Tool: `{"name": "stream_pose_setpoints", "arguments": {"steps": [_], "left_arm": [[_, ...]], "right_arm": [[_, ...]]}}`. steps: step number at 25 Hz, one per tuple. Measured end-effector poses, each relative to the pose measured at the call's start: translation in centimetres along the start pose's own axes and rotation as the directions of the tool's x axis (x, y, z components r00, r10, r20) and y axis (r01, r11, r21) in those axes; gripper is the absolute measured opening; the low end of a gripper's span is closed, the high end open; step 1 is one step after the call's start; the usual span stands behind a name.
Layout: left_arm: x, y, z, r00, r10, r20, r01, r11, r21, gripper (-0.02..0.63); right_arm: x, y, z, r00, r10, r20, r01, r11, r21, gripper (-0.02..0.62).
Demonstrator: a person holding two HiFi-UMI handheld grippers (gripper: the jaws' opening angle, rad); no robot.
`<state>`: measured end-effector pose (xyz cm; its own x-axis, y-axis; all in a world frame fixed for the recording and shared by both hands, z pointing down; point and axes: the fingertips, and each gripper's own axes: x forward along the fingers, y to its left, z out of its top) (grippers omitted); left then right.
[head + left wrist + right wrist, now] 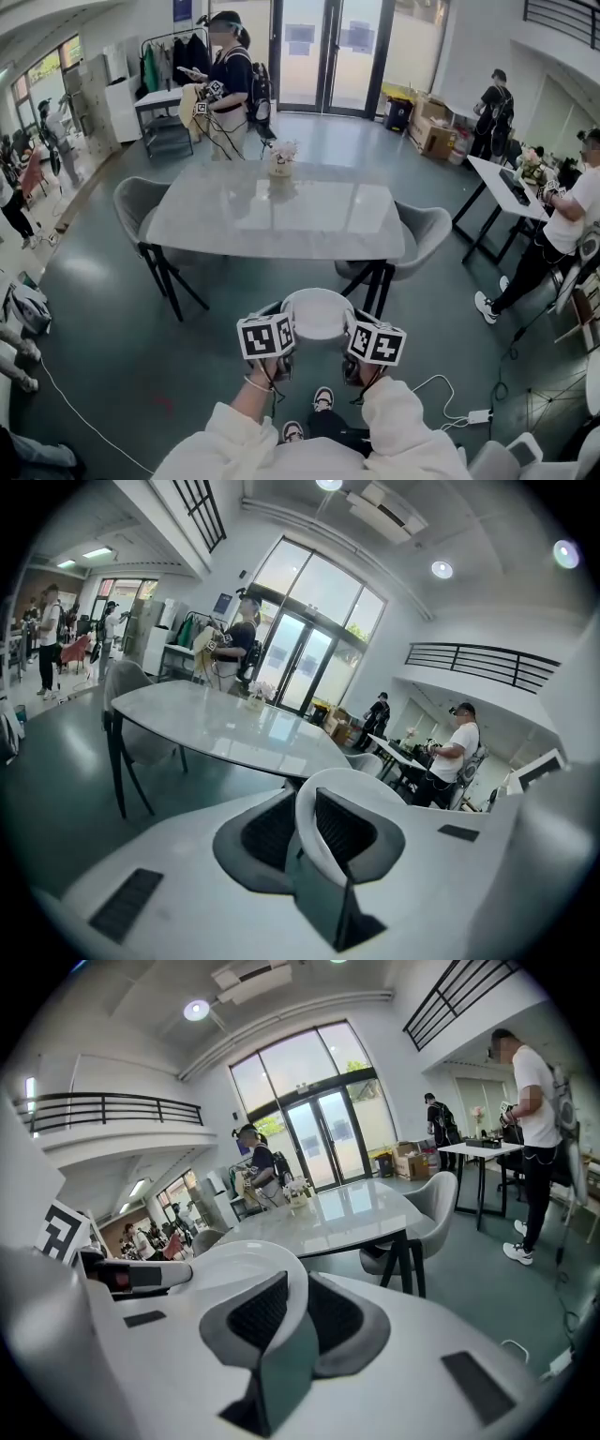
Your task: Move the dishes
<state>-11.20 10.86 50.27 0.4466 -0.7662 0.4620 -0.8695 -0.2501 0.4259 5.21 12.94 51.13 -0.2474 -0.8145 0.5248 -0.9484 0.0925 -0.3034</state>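
I hold a white dish [318,312] in the air in front of me, short of the table [277,211]. My left gripper [281,330] is shut on the dish's left rim, and my right gripper [354,333] is shut on its right rim. In the left gripper view the white dish rim [323,803] runs between the dark ribbed pads [267,832]. The right gripper view shows the dish [239,1265] clamped the same way between the pads [253,1312], with the left gripper [122,1277] across it.
The pale marble table has a small flower pot [281,159] at its far edge. Grey chairs stand at its left [136,202] and right [427,234]. Several people stand around the room. A white cable [75,412] lies on the floor.
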Motion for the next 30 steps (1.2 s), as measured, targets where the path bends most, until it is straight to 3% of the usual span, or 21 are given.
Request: {"name": "stream_pose_setpoints", "arguments": {"steps": [25, 30], "left_arm": [[6.3, 2.6, 3.3, 0.999, 0.04, 0.003, -0.04, 0.999, -0.006, 0.071], [8.4, 2.6, 4.4, 0.999, 0.045, 0.002, -0.045, 0.999, -0.009, 0.071]], "right_arm": [[7.7, -0.9, 3.6, 0.998, 0.061, -0.014, -0.061, 0.998, 0.0, 0.118], [9.2, -1.9, 5.2, 0.999, 0.038, -0.017, -0.038, 0.999, -0.009, 0.118]]}}
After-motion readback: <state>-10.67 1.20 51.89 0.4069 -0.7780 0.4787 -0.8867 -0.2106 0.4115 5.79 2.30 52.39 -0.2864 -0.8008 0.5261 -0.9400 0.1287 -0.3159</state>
